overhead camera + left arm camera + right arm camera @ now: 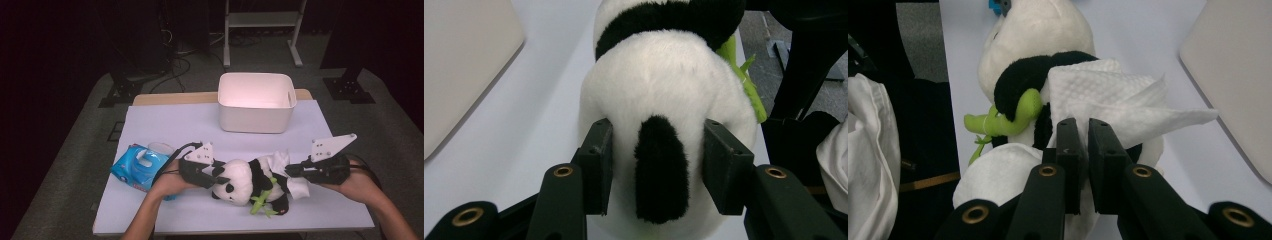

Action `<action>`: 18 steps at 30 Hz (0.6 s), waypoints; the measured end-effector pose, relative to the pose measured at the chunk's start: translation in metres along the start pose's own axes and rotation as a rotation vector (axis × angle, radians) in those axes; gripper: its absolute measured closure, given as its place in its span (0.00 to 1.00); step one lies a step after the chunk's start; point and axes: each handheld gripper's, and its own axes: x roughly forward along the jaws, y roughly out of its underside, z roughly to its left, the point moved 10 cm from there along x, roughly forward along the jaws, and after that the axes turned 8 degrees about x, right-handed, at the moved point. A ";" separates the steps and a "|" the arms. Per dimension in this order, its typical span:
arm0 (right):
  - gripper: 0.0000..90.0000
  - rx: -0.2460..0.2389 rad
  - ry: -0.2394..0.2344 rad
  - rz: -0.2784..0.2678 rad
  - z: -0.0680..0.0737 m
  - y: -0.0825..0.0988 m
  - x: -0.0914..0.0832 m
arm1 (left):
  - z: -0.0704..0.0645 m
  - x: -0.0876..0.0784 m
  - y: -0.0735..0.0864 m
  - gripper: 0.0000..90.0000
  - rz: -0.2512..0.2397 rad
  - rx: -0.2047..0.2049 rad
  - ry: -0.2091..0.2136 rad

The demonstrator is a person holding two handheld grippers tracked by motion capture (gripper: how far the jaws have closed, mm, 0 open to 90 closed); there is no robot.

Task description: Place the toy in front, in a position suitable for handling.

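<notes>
A black-and-white panda plush [245, 182] lies on its side on the white table cover, head to the left, with a green bamboo sprig [261, 202] at its front. My left gripper [220, 175] is shut on the panda's head [664, 85]; both pads press into the fur on either side of a black ear. My right gripper [292, 171] is shut on a white tissue [280, 161] that lies against the panda's body. In the right gripper view the jaws [1084, 125] pinch the tissue [1118, 95] over the panda's black arm [1033, 75].
An empty white bin [256, 120] stands at the back centre of the table. A blue tissue pack [139, 166] lies left of my left hand. The front table edge runs just below the panda. A metal stand [262, 20] sits on the floor behind.
</notes>
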 end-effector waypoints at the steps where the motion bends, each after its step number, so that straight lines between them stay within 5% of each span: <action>1: 0.93 -0.011 0.003 0.001 -0.001 -0.003 0.002 | 0.000 0.000 0.000 0.57 0.002 -0.003 0.001; 10: 0.93 -0.076 -0.033 0.022 -0.001 -0.041 0.039 | -0.002 -0.001 0.002 0.57 0.008 0.011 0.002; 18: 0.93 -0.002 -0.006 0.003 -0.019 -0.024 0.021 | 0.000 -0.002 0.004 0.57 -0.001 0.007 0.012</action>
